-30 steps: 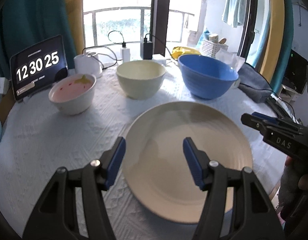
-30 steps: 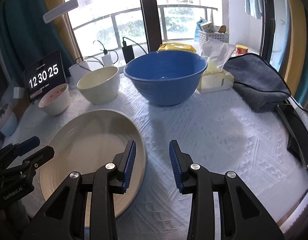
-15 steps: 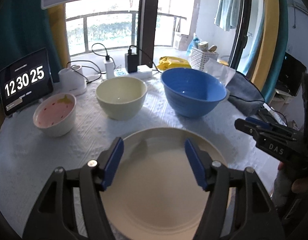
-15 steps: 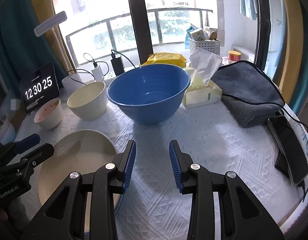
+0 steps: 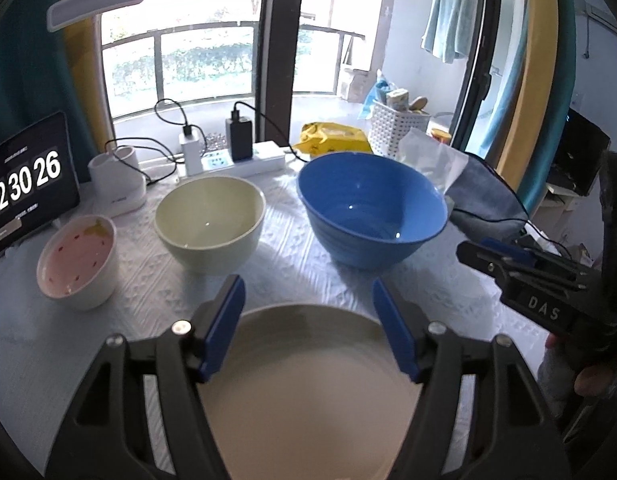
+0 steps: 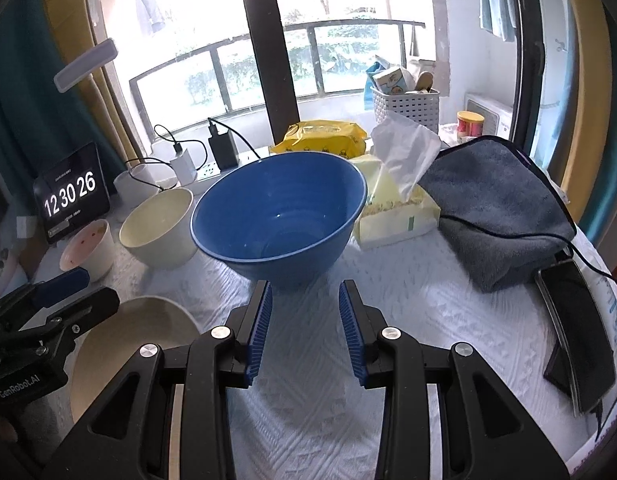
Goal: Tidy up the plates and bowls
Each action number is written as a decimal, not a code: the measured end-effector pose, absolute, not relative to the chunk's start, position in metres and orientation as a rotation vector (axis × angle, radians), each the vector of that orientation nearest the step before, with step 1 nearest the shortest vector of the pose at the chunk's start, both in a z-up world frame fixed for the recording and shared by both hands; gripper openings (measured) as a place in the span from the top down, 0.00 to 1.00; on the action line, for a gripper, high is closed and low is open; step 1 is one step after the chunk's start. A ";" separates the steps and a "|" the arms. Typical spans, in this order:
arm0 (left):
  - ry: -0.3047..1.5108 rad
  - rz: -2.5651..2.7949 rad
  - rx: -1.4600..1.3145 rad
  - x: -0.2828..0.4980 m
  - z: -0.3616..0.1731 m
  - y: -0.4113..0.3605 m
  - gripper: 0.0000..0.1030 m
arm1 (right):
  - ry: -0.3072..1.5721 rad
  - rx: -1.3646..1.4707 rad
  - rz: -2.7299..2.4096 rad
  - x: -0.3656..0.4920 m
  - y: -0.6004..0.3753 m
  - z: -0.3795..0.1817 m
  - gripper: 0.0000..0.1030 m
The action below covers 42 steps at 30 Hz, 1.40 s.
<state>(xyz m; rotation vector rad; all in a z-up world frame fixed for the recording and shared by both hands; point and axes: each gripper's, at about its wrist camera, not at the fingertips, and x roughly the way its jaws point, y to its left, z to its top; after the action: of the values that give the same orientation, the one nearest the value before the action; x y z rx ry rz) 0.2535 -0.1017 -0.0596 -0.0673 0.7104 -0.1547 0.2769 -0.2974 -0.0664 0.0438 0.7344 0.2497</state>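
Observation:
A large cream plate point(image 5: 308, 380) lies on the white tablecloth at the near edge. My left gripper point(image 5: 306, 284) hangs above its far rim, open, with nothing between the blue pads. Behind it stand a pink-lined small bowl point(image 5: 78, 260), a cream bowl point(image 5: 210, 224) and a big blue bowl point(image 5: 372, 220), all upright in a row. My right gripper point(image 6: 305, 286) is open and empty, hovering over bare cloth just in front of the blue bowl point(image 6: 280, 216). The plate point(image 6: 136, 344) sits to its left, under the left gripper point(image 6: 68, 292).
A tablet clock point(image 5: 26, 180) leans at the back left. A power strip with chargers point(image 5: 236, 156) and cables runs along the back. A tissue pack point(image 6: 396, 208), a grey cloth point(image 6: 496, 208) and a phone point(image 6: 576, 332) fill the right side by the table edge.
Both grippers have drawn back and up from the plate, which now sits lower in the views. The left jaws stand slightly wider. The bowls have not moved.

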 end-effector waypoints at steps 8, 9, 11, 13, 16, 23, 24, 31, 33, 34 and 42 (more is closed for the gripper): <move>0.717 -0.163 -0.069 0.275 -0.061 -0.110 0.32 | 0.747 0.057 0.247 0.293 -0.303 -0.071 0.64; 0.717 -0.165 -0.068 0.277 -0.062 -0.111 0.32 | 0.750 0.059 0.248 0.295 -0.304 -0.071 0.64; 0.722 -0.165 -0.067 0.278 -0.063 -0.110 0.32 | 0.755 0.062 0.251 0.297 -0.304 -0.073 0.64; 0.737 -0.154 -0.067 0.277 -0.066 -0.106 0.32 | 0.777 0.068 0.263 0.298 -0.302 -0.077 0.64; 0.742 -0.129 -0.073 0.270 -0.068 -0.096 0.32 | 0.814 0.083 0.284 0.295 -0.297 -0.086 0.64; 0.795 -0.071 -0.080 0.250 -0.091 -0.071 0.32 | 0.854 0.078 0.321 0.276 -0.276 -0.102 0.64; 0.802 -0.066 -0.080 0.247 -0.094 -0.068 0.32 | 0.858 0.082 0.323 0.272 -0.273 -0.104 0.64; 0.847 -0.023 -0.078 0.226 -0.117 -0.048 0.32 | 0.870 0.117 0.350 0.250 -0.264 -0.114 0.64; 0.850 -0.016 -0.069 0.221 -0.121 -0.046 0.32 | 0.860 0.134 0.350 0.245 -0.263 -0.113 0.64; 0.855 -0.018 -0.079 0.220 -0.122 -0.044 0.32 | 0.855 0.143 0.351 0.242 -0.262 -0.112 0.64; 0.907 -0.042 -0.116 0.212 -0.144 -0.036 0.32 | 0.954 0.127 0.366 0.237 -0.244 -0.134 0.64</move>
<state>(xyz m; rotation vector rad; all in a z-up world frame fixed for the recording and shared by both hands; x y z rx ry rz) 0.2124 -0.0362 -0.1442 -0.1158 0.9071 -0.0417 0.2366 -0.2440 -0.1344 0.1269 0.9536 0.3661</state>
